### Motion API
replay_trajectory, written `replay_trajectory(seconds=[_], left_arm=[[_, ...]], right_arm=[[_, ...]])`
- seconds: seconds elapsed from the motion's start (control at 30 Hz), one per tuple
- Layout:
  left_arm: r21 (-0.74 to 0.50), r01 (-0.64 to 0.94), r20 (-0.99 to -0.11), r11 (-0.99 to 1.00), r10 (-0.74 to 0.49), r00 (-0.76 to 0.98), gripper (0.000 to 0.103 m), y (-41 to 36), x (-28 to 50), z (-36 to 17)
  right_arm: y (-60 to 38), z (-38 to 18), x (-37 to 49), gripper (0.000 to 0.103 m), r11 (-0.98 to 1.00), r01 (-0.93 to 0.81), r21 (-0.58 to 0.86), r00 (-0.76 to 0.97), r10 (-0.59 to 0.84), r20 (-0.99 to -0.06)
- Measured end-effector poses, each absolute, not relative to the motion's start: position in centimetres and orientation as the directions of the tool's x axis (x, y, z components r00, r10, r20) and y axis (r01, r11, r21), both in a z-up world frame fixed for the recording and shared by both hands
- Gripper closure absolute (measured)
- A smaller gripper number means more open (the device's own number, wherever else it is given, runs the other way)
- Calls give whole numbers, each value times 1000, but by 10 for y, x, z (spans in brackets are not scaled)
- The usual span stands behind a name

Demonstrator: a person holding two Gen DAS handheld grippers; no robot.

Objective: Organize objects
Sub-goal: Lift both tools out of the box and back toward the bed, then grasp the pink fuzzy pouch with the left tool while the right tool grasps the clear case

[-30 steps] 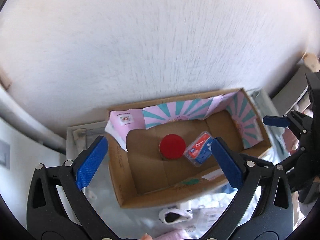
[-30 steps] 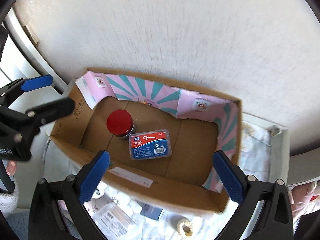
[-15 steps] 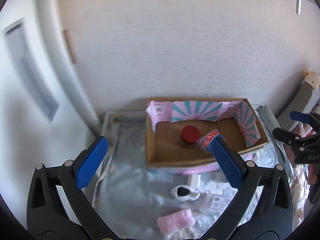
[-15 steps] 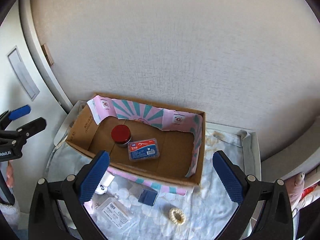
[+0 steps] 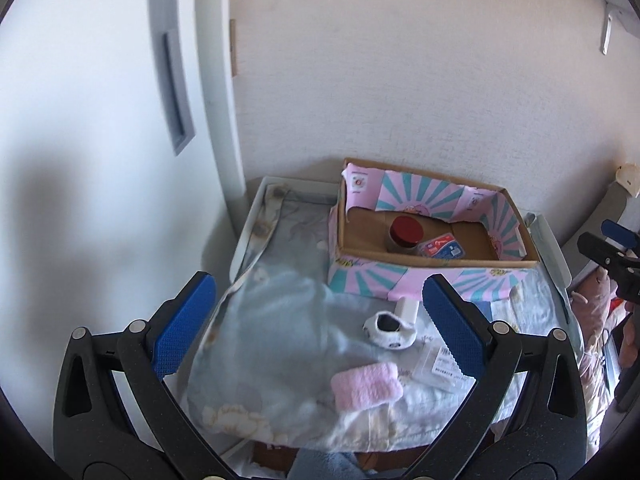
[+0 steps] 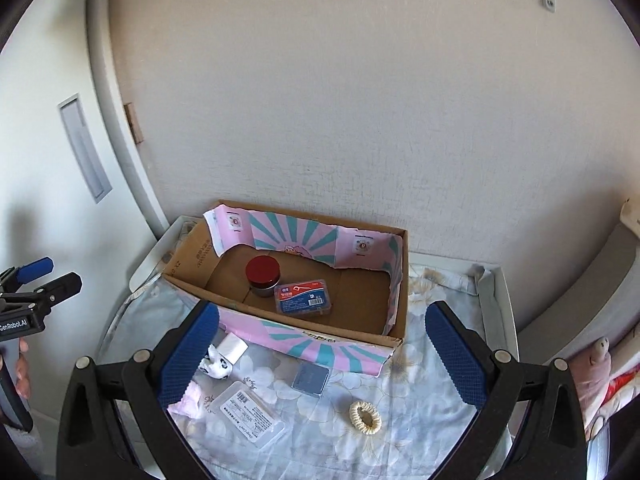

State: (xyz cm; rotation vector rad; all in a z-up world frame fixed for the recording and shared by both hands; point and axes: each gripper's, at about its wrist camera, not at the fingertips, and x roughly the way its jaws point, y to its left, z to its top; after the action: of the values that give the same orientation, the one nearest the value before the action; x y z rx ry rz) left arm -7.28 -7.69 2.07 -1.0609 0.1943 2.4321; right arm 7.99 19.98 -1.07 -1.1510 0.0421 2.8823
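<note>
An open cardboard box with pink and teal lining stands against the wall; it also shows in the left wrist view. Inside are a red-lidded jar and a blue floss-pick case. In front on the flowered cloth lie a pink towel roll, a black-and-white sock, a clear flat case, a small grey-blue square box, a cream scrunchie and a small white block. My left gripper and right gripper are both open, empty, held back above the cloth.
The cloth covers a small white-rimmed table in a corner. A white door or cabinet panel stands at the left. Soft toys and bedding lie at the right.
Both grippers have pulled back and up from over the box. The table front and the loose items have come into view. Both stay open and empty.
</note>
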Motion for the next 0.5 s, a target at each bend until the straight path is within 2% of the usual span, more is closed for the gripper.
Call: replay_trajectory(seconds=[0.5], left_arm=[[-51, -481, -743, -875, 355, -567, 0, -91, -36, -51]], right_arm=[[184, -67, 110, 0, -999, -32, -12, -745, 32, -666]])
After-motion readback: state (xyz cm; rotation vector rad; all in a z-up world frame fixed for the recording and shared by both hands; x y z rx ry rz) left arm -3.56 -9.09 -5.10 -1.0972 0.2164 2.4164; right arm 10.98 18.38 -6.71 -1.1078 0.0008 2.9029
